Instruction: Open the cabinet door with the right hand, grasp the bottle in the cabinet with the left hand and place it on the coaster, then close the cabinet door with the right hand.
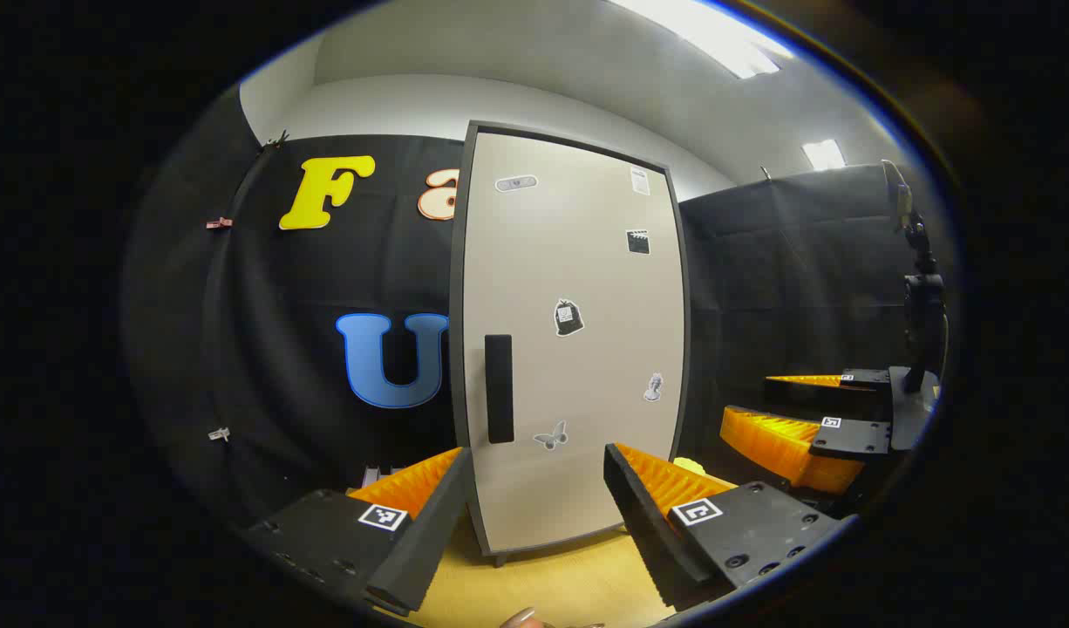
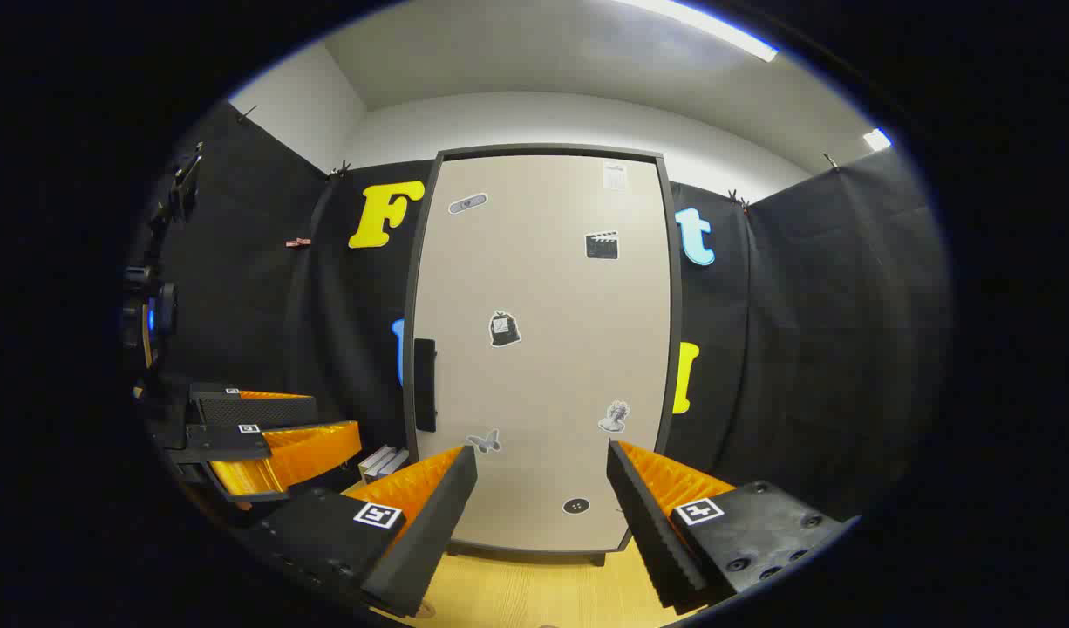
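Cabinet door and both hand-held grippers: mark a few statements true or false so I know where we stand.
1. The cabinet door is shut. True.
2. The left hand-held gripper grips a bottle. False: its fingers stand apart with nothing between them.
3. The dark handle sits at the door's left edge in the right gripper view. True.
4. The right hand-held gripper is clamped on the handle. False: it is open, and the handle lies off to the left of its fingers.
5. The door carries several stickers. True.
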Demonstrator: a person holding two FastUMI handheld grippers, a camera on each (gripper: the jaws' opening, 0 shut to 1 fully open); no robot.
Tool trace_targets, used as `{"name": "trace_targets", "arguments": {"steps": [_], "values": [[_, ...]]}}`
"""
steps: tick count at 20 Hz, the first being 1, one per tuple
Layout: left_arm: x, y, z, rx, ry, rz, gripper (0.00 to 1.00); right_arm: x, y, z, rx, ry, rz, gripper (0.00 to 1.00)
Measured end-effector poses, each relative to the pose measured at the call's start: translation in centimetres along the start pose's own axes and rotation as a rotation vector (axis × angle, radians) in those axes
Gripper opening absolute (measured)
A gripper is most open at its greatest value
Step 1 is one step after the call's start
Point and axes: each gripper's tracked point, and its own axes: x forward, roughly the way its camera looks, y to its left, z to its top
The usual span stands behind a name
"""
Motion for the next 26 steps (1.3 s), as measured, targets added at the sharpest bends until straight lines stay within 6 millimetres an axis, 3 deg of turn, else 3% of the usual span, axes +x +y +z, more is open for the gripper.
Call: {"name": "trace_targets", "arguments": {"steps": [6, 16, 26], "values": [[0.3, 0.3, 0.0, -0.008, -0.005, 0.008, 0.94, 0.1, -0.8, 0.4, -0.003, -0.009, -0.019, 0.97], [0.5, -1.1, 0.6, 0.016, -0.022, -0.015, 0.94, -0.9, -2.1, 1.1, 0.019, -0.027, -0.051, 0.97], [-0.6, -1.4, 0.5, 0.009, -0.015, -0.004, 0.94, -1.9, -2.7, 1.4, 0.034, -0.026, -0.065, 0.97]]}}
